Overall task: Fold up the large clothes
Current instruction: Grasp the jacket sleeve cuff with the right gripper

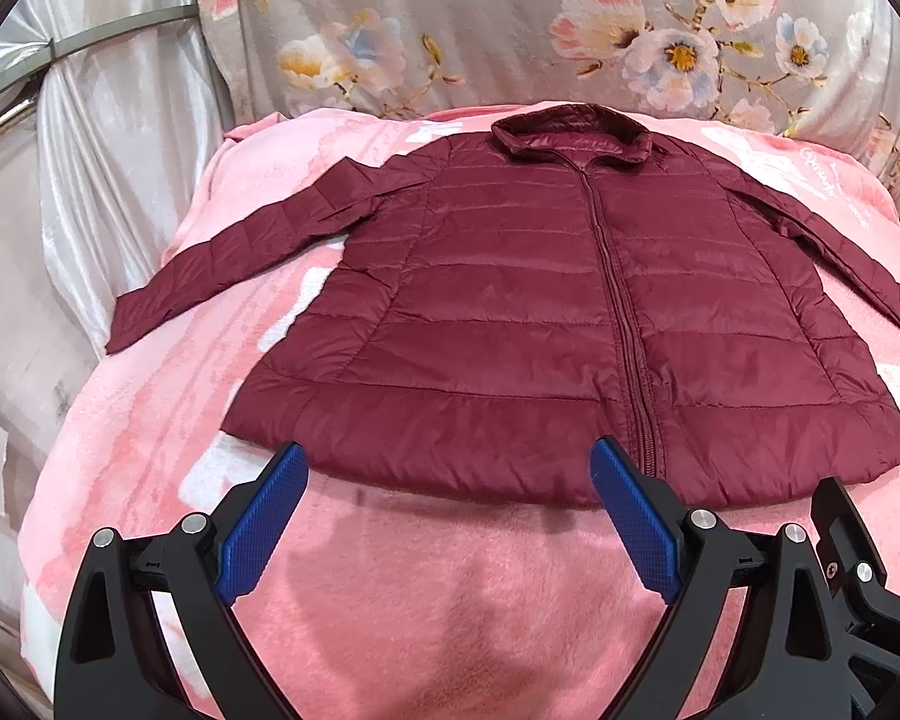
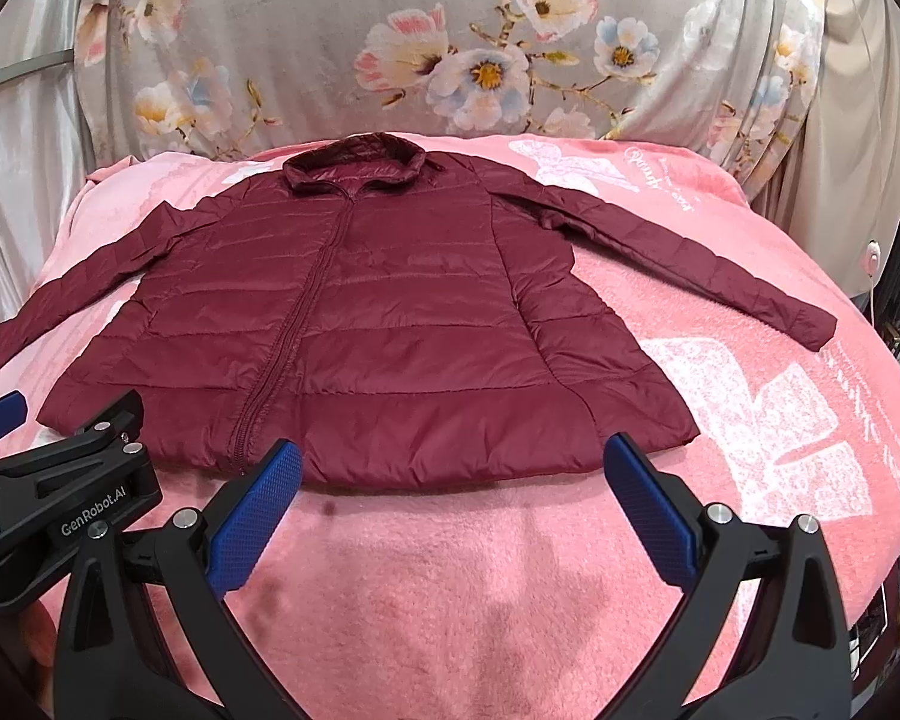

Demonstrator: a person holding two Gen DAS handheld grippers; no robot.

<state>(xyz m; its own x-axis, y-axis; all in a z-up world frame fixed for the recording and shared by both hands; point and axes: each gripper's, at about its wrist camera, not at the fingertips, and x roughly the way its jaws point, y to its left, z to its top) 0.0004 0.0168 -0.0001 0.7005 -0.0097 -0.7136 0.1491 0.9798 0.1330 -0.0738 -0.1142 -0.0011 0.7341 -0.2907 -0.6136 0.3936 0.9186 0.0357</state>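
Pink blanket (image 1: 150, 480) covers the surface, maroon jacket (image 1: 510, 312) spread flat, floral fabric (image 2: 450, 30) behind; left gripper (image 1: 447, 468) and right gripper (image 2: 453, 462) hover wide open, empty.

The jacket (image 1: 528, 312) lies flat on the blanket (image 1: 426, 588), collar far, sleeves spread to both sides. Floral fabric (image 1: 510, 18) stands behind. Both grippers, left (image 1: 447, 471) and right (image 2: 453, 468), hover before the hem.

A maroon quilted jacket (image 1: 510, 312) lies flat and zipped on a pink blanket (image 1: 426, 600), collar toward the top of the frame, both sleeves spread outward. At the bottom, the left gripper (image 1: 447, 468) hangs just before the hem, jaws wide apart. Floral fabric (image 1: 510, 24) fills the top.
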